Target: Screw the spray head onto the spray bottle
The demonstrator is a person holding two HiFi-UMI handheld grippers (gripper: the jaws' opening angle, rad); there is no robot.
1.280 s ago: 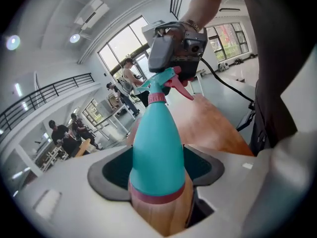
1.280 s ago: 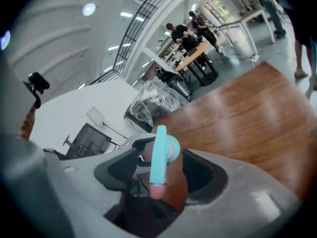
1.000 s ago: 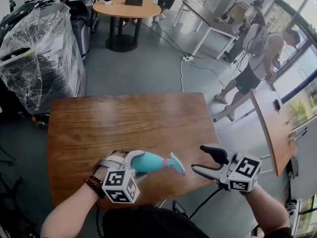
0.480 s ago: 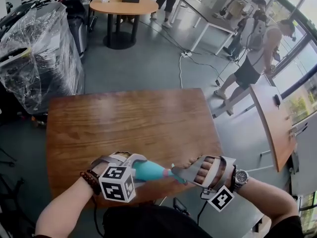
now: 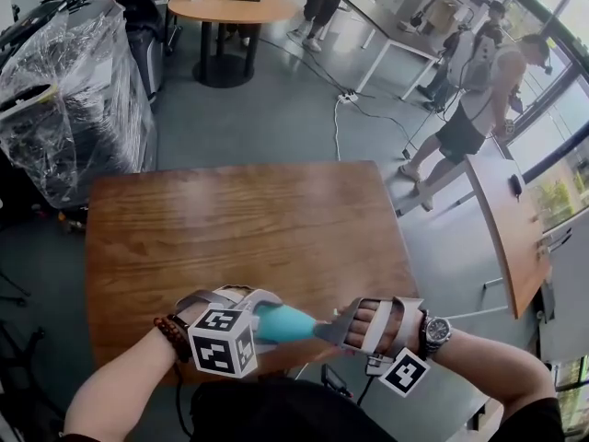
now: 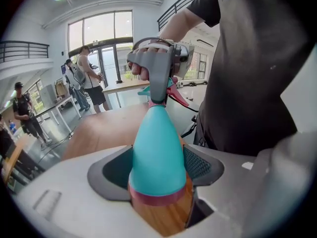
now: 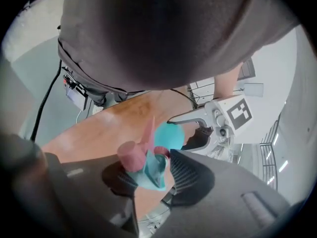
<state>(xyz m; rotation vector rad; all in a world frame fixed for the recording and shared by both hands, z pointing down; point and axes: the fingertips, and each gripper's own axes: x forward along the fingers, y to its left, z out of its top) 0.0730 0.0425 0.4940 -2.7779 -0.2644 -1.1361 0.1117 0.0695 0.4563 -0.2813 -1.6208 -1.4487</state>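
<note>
the wooden table (image 5: pixel 239 228) spreads out beyond both pairs of jaws, and the two tools meet over its near edge, close to the person's dark shirt (image 6: pixel 257 68); the left gripper (image 5: pixel 260 313) has its jaws set wide and clamped on the spray bottle (image 6: pixel 157 148); the teal body fills the gap between them, one dark pad pressed against each flank, and the bottle tapers away from the jaws toward the other tool; its marker cube (image 5: pixel 221 343) sits behind the jaws, on the side nearer the person; the right gripper (image 7: pixel 148 170) faces the left one head on; its jaws have just been closing, and they now sit pressed on the spray head (image 7: pixel 143 162), which lies between them with a ribbed pad against either side; the spray head sits on the narrow end of the bottle, so the bottle runs in a line from one pair of jaws to the other; the pink nozzle (image 7: pixel 130 156) shows just past the right jaws' tips, beside one pad; the thin pink trigger (image 7: pixel 148 130) juts out beyond those jaws, clear of both pads; a pink band (image 6: pixel 158 198) rings the bottle's wide end, deep in the throat of the left jaws.
</note>
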